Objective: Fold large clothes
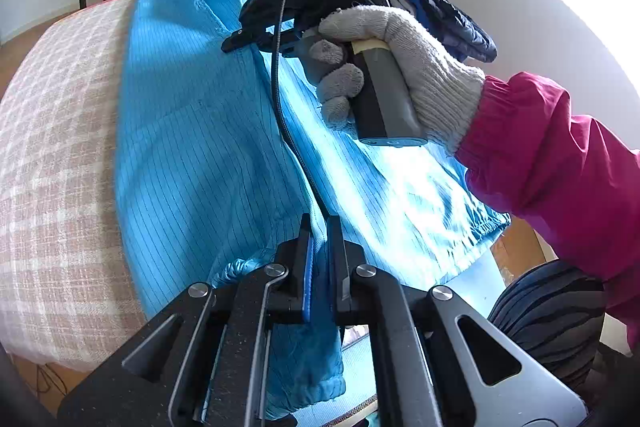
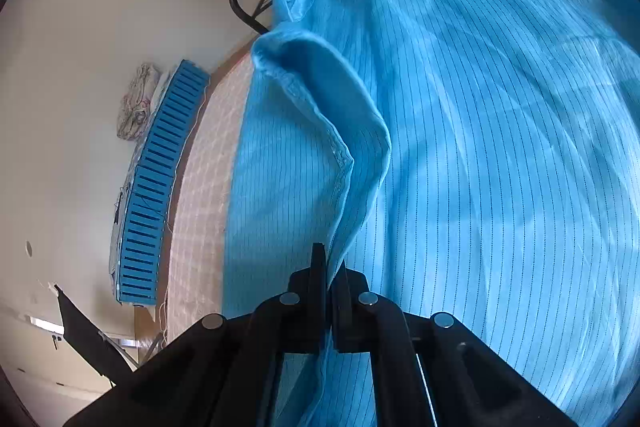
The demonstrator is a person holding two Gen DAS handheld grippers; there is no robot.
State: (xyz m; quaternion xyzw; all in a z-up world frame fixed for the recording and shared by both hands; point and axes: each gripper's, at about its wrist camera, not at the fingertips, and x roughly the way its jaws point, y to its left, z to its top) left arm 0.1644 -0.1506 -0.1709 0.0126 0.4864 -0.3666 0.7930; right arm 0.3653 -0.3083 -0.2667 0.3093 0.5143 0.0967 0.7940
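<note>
Left wrist view: left gripper [image 1: 320, 227] jaws clamped on the sleeve of a blue pinstriped thin-fabric garment [image 1: 192, 131] spread over the checked pink-white bed cover [image 1: 52, 155]. The gloved right hand [image 1: 404, 67] carries the right gripper [image 1: 234, 42].
Right wrist view: right gripper [image 2: 331, 263] jaws pinched on the garment's [image 2: 500, 167] hemmed edge, lifting a fold.

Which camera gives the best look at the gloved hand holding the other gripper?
The left wrist view. It shows the gloved hand wrapped around the handle of the right hand-held gripper above the blue garment. The right wrist view shows none of that hand, only its own gripper's fingertips pinching the fabric.
</note>
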